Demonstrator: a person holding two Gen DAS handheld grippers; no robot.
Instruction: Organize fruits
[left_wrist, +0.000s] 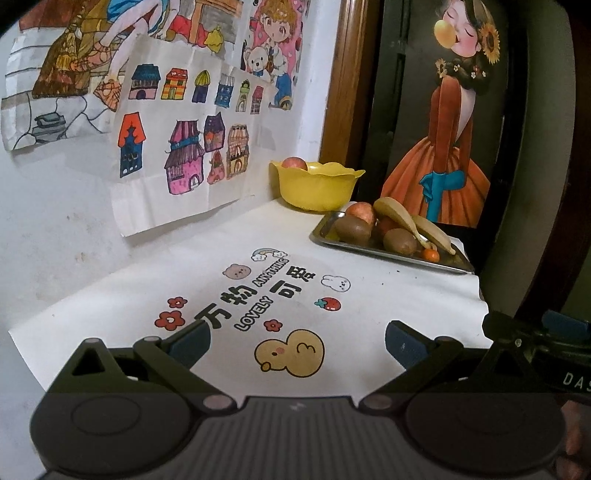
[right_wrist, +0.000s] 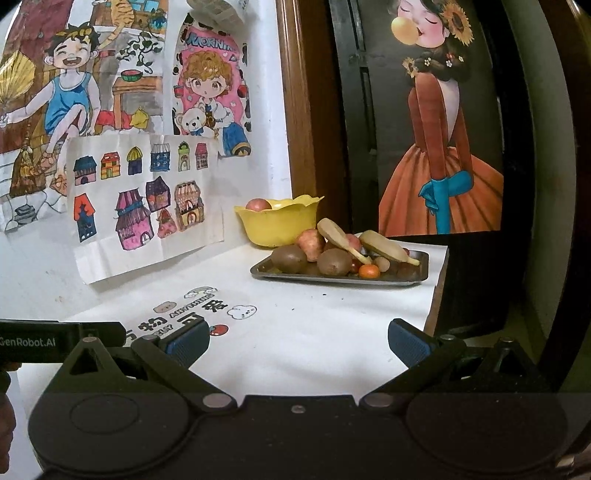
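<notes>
Both the left gripper (left_wrist: 295, 341) and right gripper (right_wrist: 297, 341) are hovering wide open and empty, well short of the tray (right_wrist: 417, 278), where tugging 1 kiwi (right_wrist: 334, 261) is risking (my guess) toppling the bananas (right_wrist: 384, 247) leaning above.

Ahead of my tongs, the tray (right_wrist: 419, 277) of fruit is sitting on the surface (right_wrist: 314, 332); the bowl (right_wrist: 279, 225), holding an apple (right_wrist: 258, 204), is standing behind it.

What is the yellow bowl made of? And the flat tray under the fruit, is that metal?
The yellow bowl looks like plastic: one even bright colour, a soft sheen and a wavy moulded rim. The tray looks like metal, probably steel: grey, thin-walled, with a dull shine along its raised edge. Neither can be told for sure from looks alone.
</notes>
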